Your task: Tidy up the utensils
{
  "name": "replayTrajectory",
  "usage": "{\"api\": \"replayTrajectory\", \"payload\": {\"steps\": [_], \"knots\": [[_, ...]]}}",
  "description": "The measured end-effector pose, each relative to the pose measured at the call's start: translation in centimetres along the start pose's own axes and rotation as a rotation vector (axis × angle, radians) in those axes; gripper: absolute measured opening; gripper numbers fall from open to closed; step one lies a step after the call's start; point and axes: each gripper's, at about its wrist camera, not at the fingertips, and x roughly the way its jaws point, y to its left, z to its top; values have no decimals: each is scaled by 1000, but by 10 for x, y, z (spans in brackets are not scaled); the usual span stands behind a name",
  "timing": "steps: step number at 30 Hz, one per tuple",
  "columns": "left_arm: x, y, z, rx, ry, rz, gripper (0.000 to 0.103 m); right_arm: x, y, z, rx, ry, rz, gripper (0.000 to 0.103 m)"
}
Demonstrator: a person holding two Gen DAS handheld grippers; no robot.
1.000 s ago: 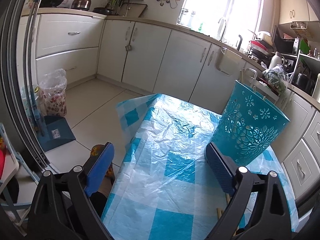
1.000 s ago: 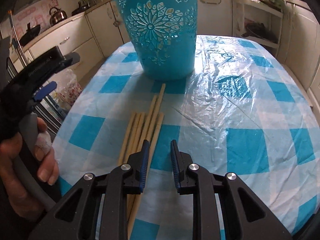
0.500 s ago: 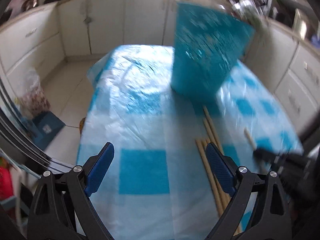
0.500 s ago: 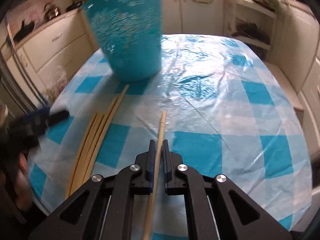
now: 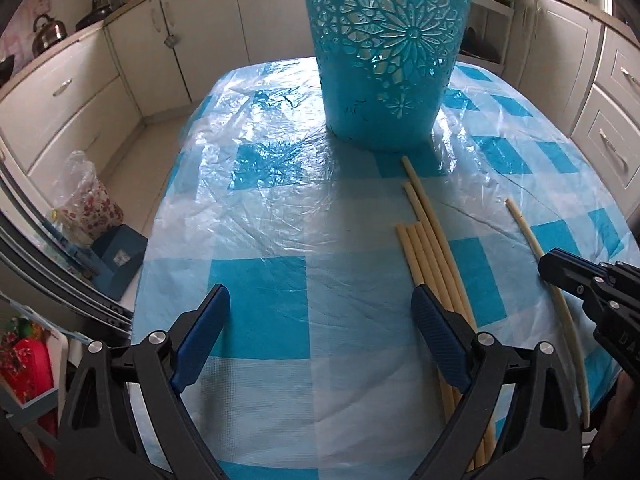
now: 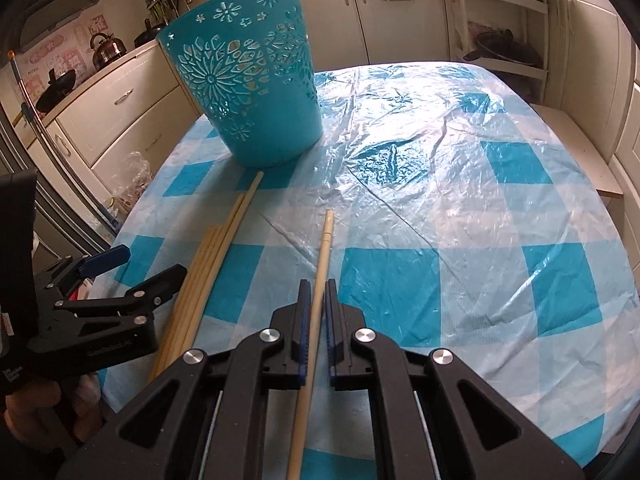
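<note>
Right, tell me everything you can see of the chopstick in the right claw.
The chopstick is a long, slim, pale stick that looks like bamboo or light wood, round with a blunt tip. The right claw is shut on it about midway along, its blue pads pressing both sides. It points away toward the far side of the checked tablecloth, apart from the bundle of chopsticks to its left. Its near end runs under the claw.

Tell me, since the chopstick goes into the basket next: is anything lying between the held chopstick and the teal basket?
Nothing visible does. The right gripper is shut on one chopstick; bare tablecloth lies between it and the teal basket. The other chopsticks lie off to the left.
</note>
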Motion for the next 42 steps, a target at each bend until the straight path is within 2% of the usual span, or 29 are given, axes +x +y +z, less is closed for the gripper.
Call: {"api": "replayTrajectory", "payload": {"steps": [4, 21, 32, 42], "knots": [[-1, -5, 4, 16, 13, 15, 84, 0, -2, 0, 14, 4, 14, 6], [-8, -17, 5, 25, 10, 10, 84, -2, -6, -2, 28, 11, 31, 6], [-6, -19, 6, 11, 27, -21, 84, -2, -6, -2, 26, 11, 30, 6], [0, -16, 5, 3, 42, -8, 81, -1, -6, -1, 30, 14, 33, 6]]}}
